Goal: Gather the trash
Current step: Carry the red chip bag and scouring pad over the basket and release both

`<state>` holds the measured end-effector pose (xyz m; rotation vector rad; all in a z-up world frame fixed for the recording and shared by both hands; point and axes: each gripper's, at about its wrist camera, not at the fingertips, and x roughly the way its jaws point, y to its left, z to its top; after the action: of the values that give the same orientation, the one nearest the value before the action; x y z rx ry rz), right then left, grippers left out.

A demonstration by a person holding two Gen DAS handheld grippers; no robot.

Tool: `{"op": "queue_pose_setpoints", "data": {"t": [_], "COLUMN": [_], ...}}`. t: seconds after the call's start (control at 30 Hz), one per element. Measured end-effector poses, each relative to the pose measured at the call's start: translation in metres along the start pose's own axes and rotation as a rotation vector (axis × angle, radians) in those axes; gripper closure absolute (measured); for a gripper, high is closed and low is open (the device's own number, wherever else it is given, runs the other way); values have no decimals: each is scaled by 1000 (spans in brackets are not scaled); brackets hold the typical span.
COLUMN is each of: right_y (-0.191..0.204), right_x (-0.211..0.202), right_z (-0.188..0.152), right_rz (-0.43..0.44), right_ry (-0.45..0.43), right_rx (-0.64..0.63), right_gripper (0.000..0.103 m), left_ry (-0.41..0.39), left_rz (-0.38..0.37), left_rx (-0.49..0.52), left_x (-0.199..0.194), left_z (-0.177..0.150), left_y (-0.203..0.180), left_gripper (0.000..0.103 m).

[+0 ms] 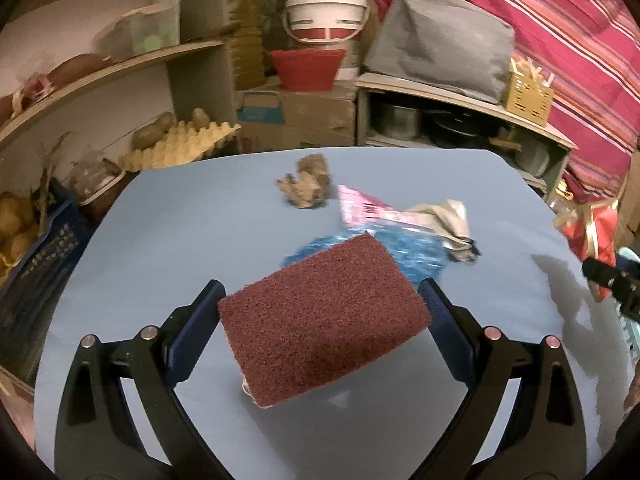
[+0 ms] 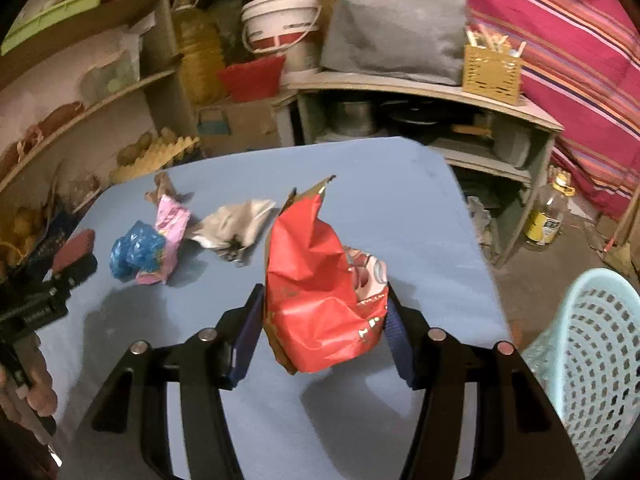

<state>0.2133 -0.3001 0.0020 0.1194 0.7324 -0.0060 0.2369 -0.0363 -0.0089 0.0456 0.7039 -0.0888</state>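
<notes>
Our left claw (image 1: 324, 300), angled down over the blue desk (image 1: 180, 232), pinches a maroon scouring pad (image 1: 320, 320) at frame centre. Our right claw (image 2: 324, 312), likewise tilted down, grips a red wrapper (image 2: 316, 288), mid-frame above the desk.

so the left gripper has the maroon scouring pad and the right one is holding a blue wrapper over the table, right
Not quite. The right gripper holds a red wrapper, not a blue one, as the right wrist view shows; the blue wrapper lies on the table. The left gripper does hold the maroon scouring pad.
</notes>
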Motion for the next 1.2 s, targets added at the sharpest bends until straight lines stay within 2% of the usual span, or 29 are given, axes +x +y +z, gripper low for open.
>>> {"op": "queue_pose_setpoints", "data": {"t": [0.13, 0.23, 0.47, 0.67, 0.9, 1.1, 1.2], "right_y": [-22, -44, -118, -182, -243, -288, -300], "right_x": [-17, -33, -75, -106, -128, -142, -146], "right_z": [-2, -1, -6, -26, -49, -68, -73], "right_rz": [-27, -61, -179, -305, -339, -342, -333], "right_ry": [-25, -53, -102, -113, -126, -146, -158], "right_rx": [27, 44, 114, 170, 274, 385, 423], "right_gripper": [47, 47, 47, 47, 47, 47, 47], "left_ry": [-11, -37, -77, -102, -89, -67, -57], "left_rz": [-32, -29, -70, -185, -327, -401, -411], "left_rx": [11, 54, 107, 149, 255, 334, 358], "left_x": [-2, -10, -32, -49, -58, -60, -59], "left_z": [-3, -4, 5, 10, -10, -32, -37], "left_y": [-23, -46, -109, -193, -306, -376, -396], "left_gripper": [10, 10, 10, 10, 10, 10, 9]}}
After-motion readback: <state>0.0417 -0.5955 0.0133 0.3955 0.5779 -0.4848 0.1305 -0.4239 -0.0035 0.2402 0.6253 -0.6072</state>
